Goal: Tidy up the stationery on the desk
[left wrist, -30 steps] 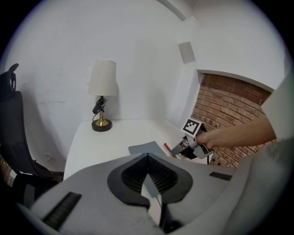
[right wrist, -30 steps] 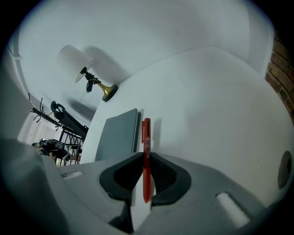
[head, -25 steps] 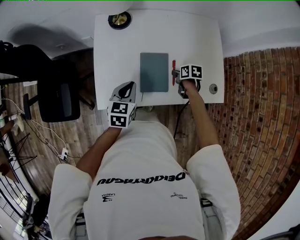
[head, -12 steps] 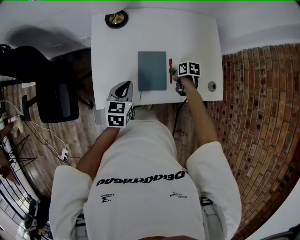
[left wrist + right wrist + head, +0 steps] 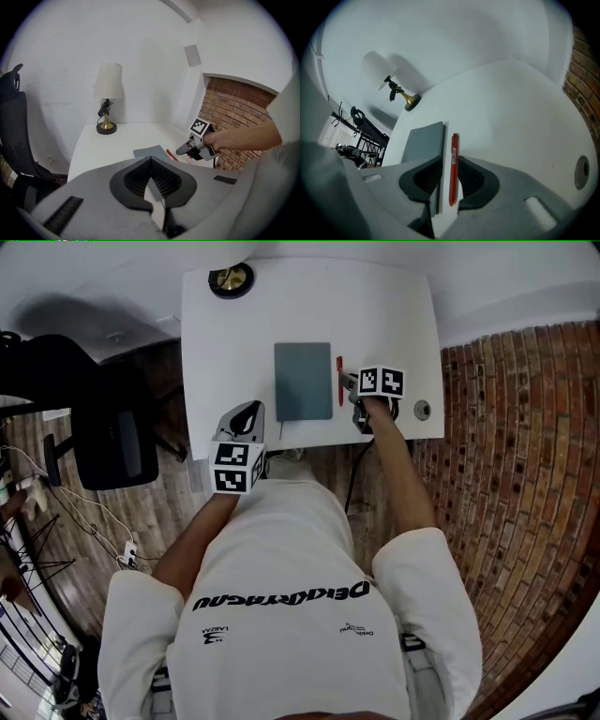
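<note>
**Right gripper poised around a red pen on a white desk**

Seen from above, a person in a white T-shirt stands at a white rectangular desk (image 5: 375,306), holding a gripper in each hand.

The right gripper (image 5: 350,383) is over the near right part of the desk. Its jaws are released and stand apart. A slim red plastic pen (image 5: 453,168) lies flat on the desk in the gap between them, pointing straight away from the gripper. The pen sits nearer the right-hand jaw, and the jaws are not pressed on it.

Just to the left of the pen and of this gripper lies a flat grey rectangular notebook (image 5: 423,140). Its long edge runs parallel to the pen. A small round cable hole (image 5: 581,171) is set in the desk surface off to the right of the gripper.

The left gripper (image 5: 150,159) is held at the near edge of the desk. Its jaws are clenched together at the tips, with nothing between them. The notebook lies ahead of it and slightly to its right.

Far ahead of both grippers, at the far left corner of the desk, stands a small table lamp with a white shade and brass base (image 5: 108,84). A black office chair (image 5: 112,442) stands on the floor well to the left of the left gripper.
</note>
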`<state>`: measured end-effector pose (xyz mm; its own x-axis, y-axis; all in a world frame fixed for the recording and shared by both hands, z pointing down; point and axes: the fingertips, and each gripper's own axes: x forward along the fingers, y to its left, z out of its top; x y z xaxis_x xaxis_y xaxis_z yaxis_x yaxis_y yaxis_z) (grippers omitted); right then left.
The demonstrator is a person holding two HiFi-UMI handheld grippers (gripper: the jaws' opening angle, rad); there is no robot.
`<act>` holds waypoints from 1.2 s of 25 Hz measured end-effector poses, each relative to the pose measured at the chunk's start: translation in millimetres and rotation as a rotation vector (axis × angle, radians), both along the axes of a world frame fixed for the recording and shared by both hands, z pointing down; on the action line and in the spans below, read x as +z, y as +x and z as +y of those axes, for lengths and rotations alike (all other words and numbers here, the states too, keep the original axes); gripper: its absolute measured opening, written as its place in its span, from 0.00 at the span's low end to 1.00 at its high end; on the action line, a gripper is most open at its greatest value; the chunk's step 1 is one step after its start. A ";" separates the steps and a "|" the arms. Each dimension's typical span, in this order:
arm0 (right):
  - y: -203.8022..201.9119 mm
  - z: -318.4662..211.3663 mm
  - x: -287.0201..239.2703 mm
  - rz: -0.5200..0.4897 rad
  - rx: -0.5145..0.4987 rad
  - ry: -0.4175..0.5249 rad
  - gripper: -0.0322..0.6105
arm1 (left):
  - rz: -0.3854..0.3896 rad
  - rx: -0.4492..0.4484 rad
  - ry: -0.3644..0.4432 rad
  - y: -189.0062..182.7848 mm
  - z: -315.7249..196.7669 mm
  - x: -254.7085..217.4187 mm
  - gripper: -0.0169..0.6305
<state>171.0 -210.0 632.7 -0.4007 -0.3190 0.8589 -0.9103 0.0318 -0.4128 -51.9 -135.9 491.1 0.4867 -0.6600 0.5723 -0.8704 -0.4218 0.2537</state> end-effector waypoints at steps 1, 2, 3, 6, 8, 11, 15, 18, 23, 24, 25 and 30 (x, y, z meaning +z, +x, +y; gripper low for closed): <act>1.2 -0.5 -6.7 0.002 0.009 0.024 0.20 | 0.003 0.003 0.004 0.2 0.0 -1.5 0.02; 2.5 -0.8 -13.8 0.004 0.018 0.049 0.20 | 0.006 0.005 0.007 0.6 0.1 -2.9 0.02; 3.5 -0.8 -21.0 0.006 0.028 0.075 0.20 | 0.010 0.008 0.011 0.9 0.0 -4.5 0.02; 2.5 2.6 -42.9 0.008 0.054 0.142 0.20 | 0.017 0.017 0.024 0.8 -0.8 -10.6 0.02; -2.2 7.7 -59.3 0.006 0.069 0.189 0.20 | 0.022 0.025 0.034 0.8 -1.2 -15.5 0.02; -14.1 16.2 -91.0 -0.001 0.085 0.288 0.18 | 0.029 0.046 0.055 2.9 -1.9 -25.7 0.02; -36.0 29.0 -135.4 0.015 0.071 0.430 0.09 | 0.044 0.067 0.099 6.1 -2.9 -44.2 0.02; -54.0 39.3 -167.2 0.040 0.046 0.526 0.08 | 0.064 0.077 0.128 8.2 -3.6 -58.6 0.02; -77.6 52.5 -213.2 0.050 0.052 0.682 0.05 | 0.092 0.100 0.175 11.7 -2.5 -83.5 0.02; -81.0 55.4 -219.9 0.057 0.051 0.712 0.05 | 0.096 0.104 0.186 12.4 -2.0 -87.9 0.02; -83.9 58.3 -226.2 0.063 0.049 0.742 0.05 | 0.099 0.107 0.196 13.5 -1.4 -91.8 0.02; -97.8 75.9 -247.9 0.056 0.053 0.857 0.05 | 0.097 0.124 0.215 17.9 3.4 -99.3 0.02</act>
<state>73.2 -134.1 384.8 -0.3309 -0.8837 0.3311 -0.9377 0.2686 -0.2202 -34.0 -132.6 391.8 0.6171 -0.6935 0.3718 -0.7848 -0.5768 0.2266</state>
